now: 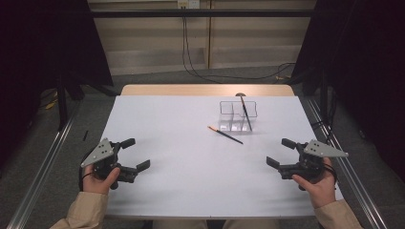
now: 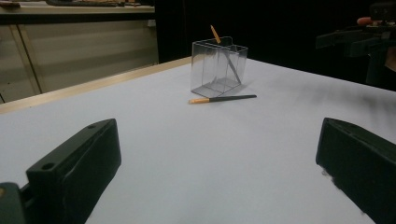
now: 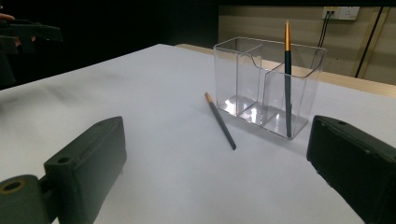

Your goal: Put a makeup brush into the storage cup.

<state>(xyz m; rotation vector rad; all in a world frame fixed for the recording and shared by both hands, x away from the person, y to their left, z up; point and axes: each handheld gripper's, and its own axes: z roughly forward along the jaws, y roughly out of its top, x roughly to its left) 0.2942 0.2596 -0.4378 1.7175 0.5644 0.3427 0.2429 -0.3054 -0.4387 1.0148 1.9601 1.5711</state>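
Loose brush (image 1: 225, 135) lies flat on the white bench (image 1: 181, 181), just in front of the clear organiser (image 1: 237, 116) w/ a second brush (image 1: 246, 114) leaning inside its right compartment. Left tool (image 1: 136, 153) and right tool (image 1: 279, 152) both spread wide, empty, hovering near the bench's front corners, well apart from the brush. Brush looks light, thin, stiff; prob. rolls easily and sits low, so pinch mid-handle, jaws across the shaft. Organiser looks light too, likely to slide if bumped.
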